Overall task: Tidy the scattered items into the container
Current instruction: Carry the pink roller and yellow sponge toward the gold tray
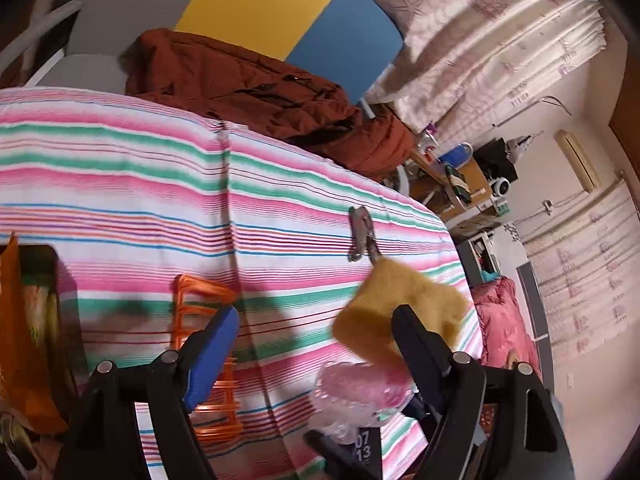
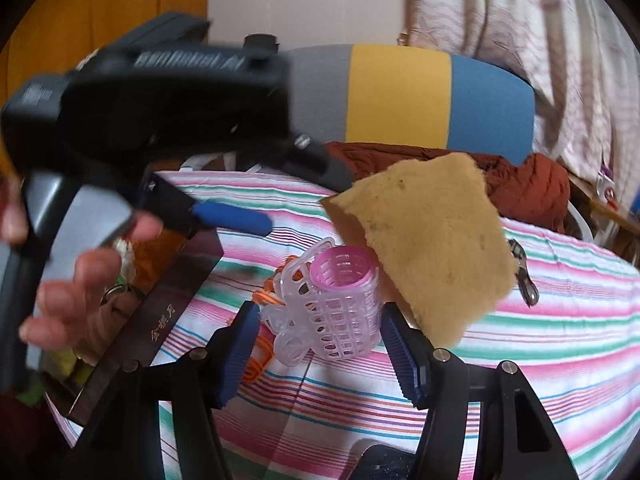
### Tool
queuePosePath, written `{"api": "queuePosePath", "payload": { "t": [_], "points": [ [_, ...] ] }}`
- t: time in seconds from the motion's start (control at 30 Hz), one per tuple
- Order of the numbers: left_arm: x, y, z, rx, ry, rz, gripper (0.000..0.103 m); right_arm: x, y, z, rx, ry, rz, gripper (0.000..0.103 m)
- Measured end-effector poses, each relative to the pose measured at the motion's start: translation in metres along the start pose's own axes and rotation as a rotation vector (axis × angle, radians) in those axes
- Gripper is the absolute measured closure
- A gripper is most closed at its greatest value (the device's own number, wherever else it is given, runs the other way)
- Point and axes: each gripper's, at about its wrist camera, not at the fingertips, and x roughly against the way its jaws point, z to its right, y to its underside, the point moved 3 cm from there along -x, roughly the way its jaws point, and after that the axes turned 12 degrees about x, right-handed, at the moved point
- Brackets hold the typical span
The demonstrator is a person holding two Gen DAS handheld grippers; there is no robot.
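My left gripper (image 1: 314,320) is wide open, with nothing between its blue pads; a person's hand (image 2: 80,280) holds it. A yellow sponge (image 1: 400,312) (image 2: 428,256) tilts up beside its right finger; I cannot tell whether they touch. My right gripper (image 2: 320,312) is shut on a pink hair curler (image 2: 340,296) (image 1: 360,392) in a clear plastic cage, just above the striped cloth (image 1: 120,180). The dark brown box (image 2: 160,312) (image 1: 40,272) sits at the left with items inside. An orange plastic rack (image 1: 200,300) and a metal clipper (image 1: 360,236) (image 2: 524,276) lie on the cloth.
A rust-brown jacket (image 1: 248,88) (image 2: 520,184) is heaped at the far edge of the table. Behind it stands a grey, yellow and blue board (image 2: 400,92). Curtains (image 1: 500,40) hang beyond, and the table's right edge drops to a pink quilt (image 1: 504,320).
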Motion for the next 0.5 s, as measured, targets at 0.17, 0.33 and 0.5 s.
{"api": "queuePosePath", "payload": {
  "t": [0.17,0.33,0.5],
  "points": [
    [0.008,-0.001,0.009,-0.020,0.046,-0.013,0.020,-0.002,0.000,-0.011,0.089,0.001,-0.015,0.040],
    [0.001,0.010,0.019,-0.113,0.000,-0.049,0.021,-0.004,-0.001,-0.031,0.209,0.018,-0.025,0.040],
    [0.004,0.011,0.010,-0.117,0.036,-0.028,0.040,-0.003,-0.006,-0.036,0.233,0.056,-0.018,0.041]
  ]
}}
